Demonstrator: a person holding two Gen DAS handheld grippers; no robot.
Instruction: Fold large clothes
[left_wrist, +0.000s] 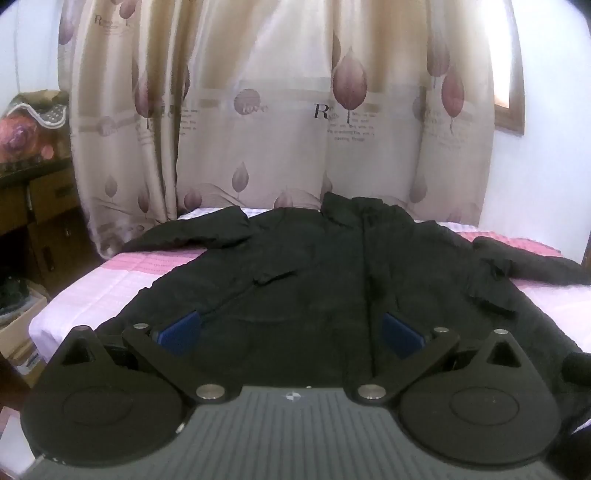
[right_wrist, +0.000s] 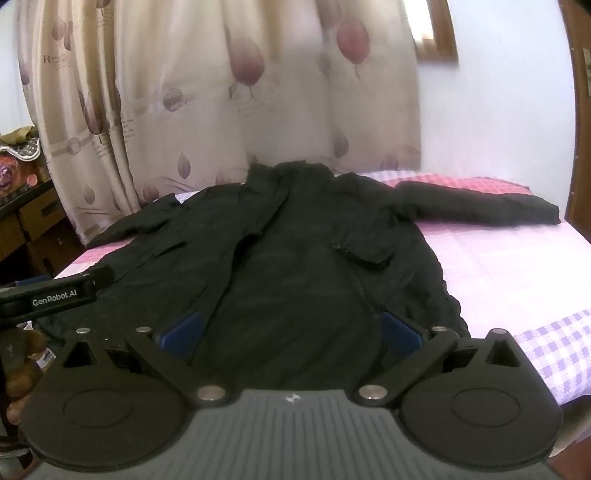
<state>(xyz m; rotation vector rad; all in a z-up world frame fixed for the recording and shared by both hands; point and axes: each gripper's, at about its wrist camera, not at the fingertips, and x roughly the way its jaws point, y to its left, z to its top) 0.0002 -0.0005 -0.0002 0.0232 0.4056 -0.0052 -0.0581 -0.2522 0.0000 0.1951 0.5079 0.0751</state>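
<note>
Matte black left gripper (left_wrist: 291, 334), right gripper (right_wrist: 291, 334) alike: blue pads (left_wrist: 181, 332), angled link arms, round silver pivot screws, twin round discs, triangular cut-outs. Grey ribbed body, small white emblem. White "GenRobot.AI" lettering on the left one's side.

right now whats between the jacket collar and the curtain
A strip of pink checked bedsheet only, between the black jacket collar and the curtain, seen in the right wrist view.

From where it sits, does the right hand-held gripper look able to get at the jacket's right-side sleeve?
Probably yes. The right hand-held gripper is open over the jacket hem, and the sleeve lies flat on the bed with nothing between them.
</note>
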